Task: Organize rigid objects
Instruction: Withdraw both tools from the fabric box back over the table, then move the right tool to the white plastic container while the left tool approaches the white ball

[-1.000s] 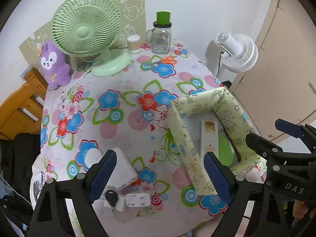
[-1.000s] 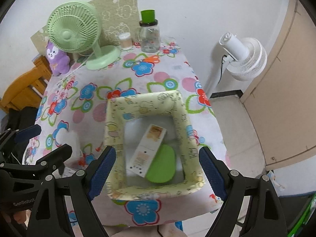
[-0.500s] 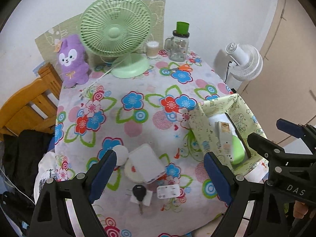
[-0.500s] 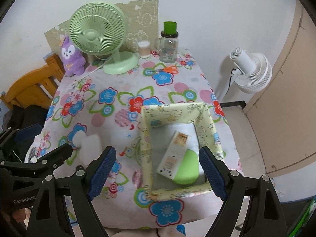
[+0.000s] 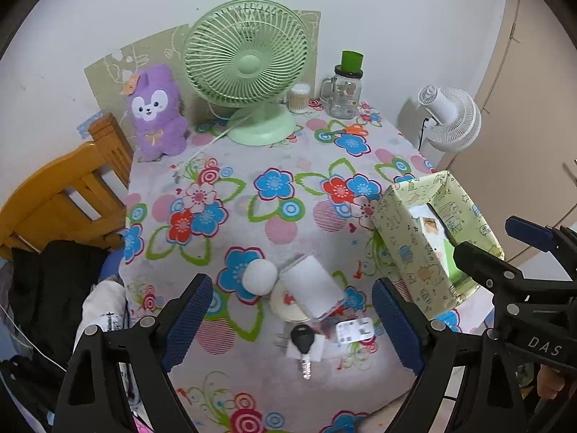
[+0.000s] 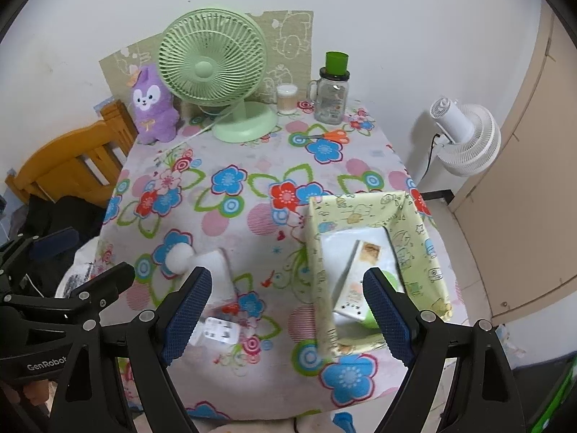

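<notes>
— While both tools hang above the near edge of the table, how do the fingers stand?

— Wide on both. The left gripper has its blue pads far apart with nothing between them, and the right gripper is spread just as wide and holds nothing.

— What lies under the left one?

— A small heap on the flowered tablecloth: a black-headed key lying on a scrap of white paper, a white plug adapter just beside it, a clear rectangular box resting over a round cream lid, and a white ball touching the box's left side.

— And the box for sorting?

— The green patterned box sits at the right edge of the table, open at the top. Inside it a long white carton lies slanted, with a bright green object beside it, partly hidden by the right gripper's finger.

— Farther back?

— A green desk fan, a purple plush rabbit to its left, a glass jar with a green cup on top, and a small cotton swab pot between fan and jar. A white floor fan stands off the table to the right; a wooden chair is at the left.
</notes>
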Demonstrator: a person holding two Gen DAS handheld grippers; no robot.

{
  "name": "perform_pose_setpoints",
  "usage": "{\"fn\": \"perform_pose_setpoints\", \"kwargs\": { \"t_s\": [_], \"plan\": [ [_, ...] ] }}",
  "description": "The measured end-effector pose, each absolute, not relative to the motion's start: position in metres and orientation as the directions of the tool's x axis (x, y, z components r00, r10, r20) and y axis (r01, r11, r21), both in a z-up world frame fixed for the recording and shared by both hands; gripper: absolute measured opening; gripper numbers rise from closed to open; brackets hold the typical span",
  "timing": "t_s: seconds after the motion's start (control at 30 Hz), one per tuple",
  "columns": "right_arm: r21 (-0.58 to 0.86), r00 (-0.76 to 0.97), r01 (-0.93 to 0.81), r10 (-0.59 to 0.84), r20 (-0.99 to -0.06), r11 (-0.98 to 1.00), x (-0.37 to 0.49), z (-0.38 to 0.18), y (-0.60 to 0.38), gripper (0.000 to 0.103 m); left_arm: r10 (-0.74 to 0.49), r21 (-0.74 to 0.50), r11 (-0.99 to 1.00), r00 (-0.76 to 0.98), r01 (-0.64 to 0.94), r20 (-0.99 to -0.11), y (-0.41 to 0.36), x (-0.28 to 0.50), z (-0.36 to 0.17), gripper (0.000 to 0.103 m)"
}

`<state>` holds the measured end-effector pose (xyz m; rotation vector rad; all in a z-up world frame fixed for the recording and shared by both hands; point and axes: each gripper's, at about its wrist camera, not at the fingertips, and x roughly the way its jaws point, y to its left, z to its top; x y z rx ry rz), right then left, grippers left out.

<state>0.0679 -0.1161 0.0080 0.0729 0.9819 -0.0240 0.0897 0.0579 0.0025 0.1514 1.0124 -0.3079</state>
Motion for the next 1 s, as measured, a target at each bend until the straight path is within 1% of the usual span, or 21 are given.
{"fn": "perform_pose_setpoints", "kwargs": {
  "t_s": [0.13, 0.37, 0.63, 0.8, 1.0],
  "plan": [
    [0.045, 0.564, 0.058, 0.005, -0.826, 0.997, 0.063, 0.011, -0.102, 0.088, -0.183, -0.012, 0.945, 0.495, 0.328, -0.849, 0.073, 0.085, 0.003, 0.091],
    [0.104, 0.581, 0.054, 0.053, -0.812, 0.993, 0.056, 0.010, -0.084, 0.088, -0.182, -0.019, 0.947, 0.488, 0.320, -0.854, 0.097, 0.084, -0.002, 0.091],
    [0.079, 0.573, 0.072, 0.024, -0.819, 0.994, 0.053, 0.002, -0.071, 0.088, -0.198, -0.029, 0.942, 0.482, 0.336, -0.854, 0.114, 0.082, -0.012, 0.091],
    [0.047, 0.545, 0.099, -0.015, -0.838, 0.994, 0.053, -0.012, -0.066, 0.088, -0.202, -0.036, 0.938, 0.461, 0.344, -0.864, 0.120, 0.084, -0.022, 0.091],
    [0.050, 0.513, 0.100, -0.008, -0.858, 0.994, 0.056, -0.027, -0.058, 0.088, -0.201, -0.038, 0.934, 0.434, 0.354, -0.878, 0.123, 0.090, -0.036, 0.091]
  ]
}}
